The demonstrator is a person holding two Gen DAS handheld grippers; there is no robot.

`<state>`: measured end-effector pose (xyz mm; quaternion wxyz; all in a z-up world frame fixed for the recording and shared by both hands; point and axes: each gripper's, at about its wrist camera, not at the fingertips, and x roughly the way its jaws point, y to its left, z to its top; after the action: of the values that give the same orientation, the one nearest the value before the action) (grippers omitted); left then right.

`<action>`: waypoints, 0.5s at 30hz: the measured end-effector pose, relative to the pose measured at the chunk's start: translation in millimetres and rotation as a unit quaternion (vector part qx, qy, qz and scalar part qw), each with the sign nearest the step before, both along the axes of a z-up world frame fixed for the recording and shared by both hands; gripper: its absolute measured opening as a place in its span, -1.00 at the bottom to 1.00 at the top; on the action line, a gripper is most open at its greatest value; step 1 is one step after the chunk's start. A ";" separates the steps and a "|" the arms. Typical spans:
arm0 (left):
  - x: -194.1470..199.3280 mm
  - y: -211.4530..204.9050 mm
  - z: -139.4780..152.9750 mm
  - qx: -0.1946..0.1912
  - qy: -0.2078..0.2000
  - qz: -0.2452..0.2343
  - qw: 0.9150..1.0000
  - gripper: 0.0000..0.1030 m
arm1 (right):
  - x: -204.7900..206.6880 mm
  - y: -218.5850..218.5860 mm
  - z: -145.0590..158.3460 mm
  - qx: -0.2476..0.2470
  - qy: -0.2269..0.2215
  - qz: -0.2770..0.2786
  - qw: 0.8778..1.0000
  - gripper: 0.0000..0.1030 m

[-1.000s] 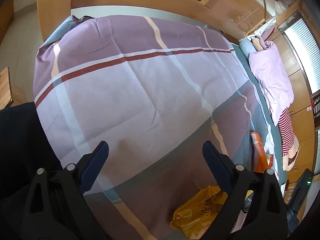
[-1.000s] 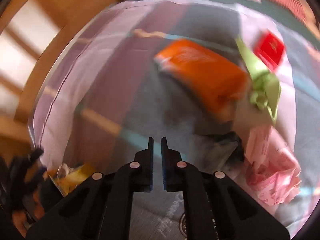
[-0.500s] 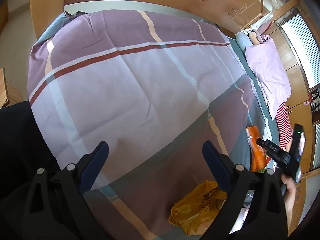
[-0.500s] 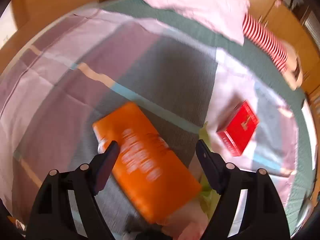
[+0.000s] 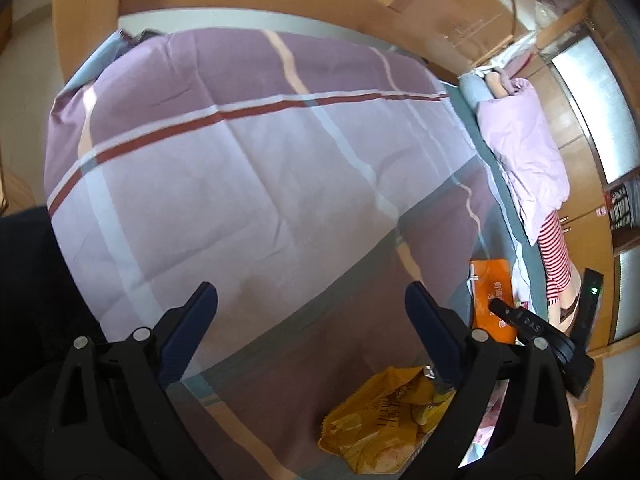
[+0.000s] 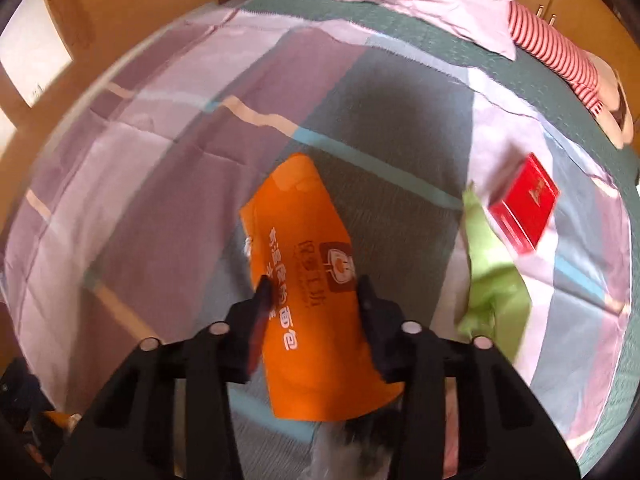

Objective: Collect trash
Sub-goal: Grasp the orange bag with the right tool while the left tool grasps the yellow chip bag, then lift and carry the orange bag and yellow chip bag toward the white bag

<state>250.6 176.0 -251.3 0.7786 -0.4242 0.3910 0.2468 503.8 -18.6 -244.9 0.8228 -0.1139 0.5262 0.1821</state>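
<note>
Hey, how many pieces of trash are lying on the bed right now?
4 clearly: an orange printed paper bag between the right tongs, a green crumpled wrapper beside it, a red cardboard box farther right, a yellow snack bag nearest. More may be hidden.

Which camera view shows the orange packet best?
The right wrist view: the orange packet lies large and central, its print readable, between the right hand-held gripper's fingers. The left wrist view shows it small, at the edge, partly hidden.

Your right gripper (image 6: 314, 294) straddles the orange packet (image 6: 316, 304), jaws just closing on it; green wrapper (image 6: 490, 276) and red box (image 6: 524, 208) lie right of the packet.
</note>
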 end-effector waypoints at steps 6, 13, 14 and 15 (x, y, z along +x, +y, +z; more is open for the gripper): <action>14.3 -14.2 2.2 -0.013 -0.028 -0.087 0.996 0.83 | -44.7 -26.6 63.2 0.081 -0.075 -0.056 0.992 -0.34; 37.1 -97.1 26.7 0.121 -0.032 -0.344 0.931 0.91 | -116.6 -84.7 138.3 0.157 -0.144 -0.082 0.974 -0.34; 37.9 -112.8 25.5 0.159 -0.018 -0.374 0.914 0.91 | -129.7 -95.6 140.8 0.167 -0.142 -0.086 0.972 -0.34; 39.9 -127.3 20.3 0.194 0.006 -0.399 0.896 0.91 | -138.2 -103.1 140.5 0.174 -0.138 -0.088 0.971 -0.34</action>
<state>290.5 48.7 -231.0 0.8761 -0.0711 0.4768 -0.0113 365.7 -121.7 -104.4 0.9076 0.0533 0.3755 0.1800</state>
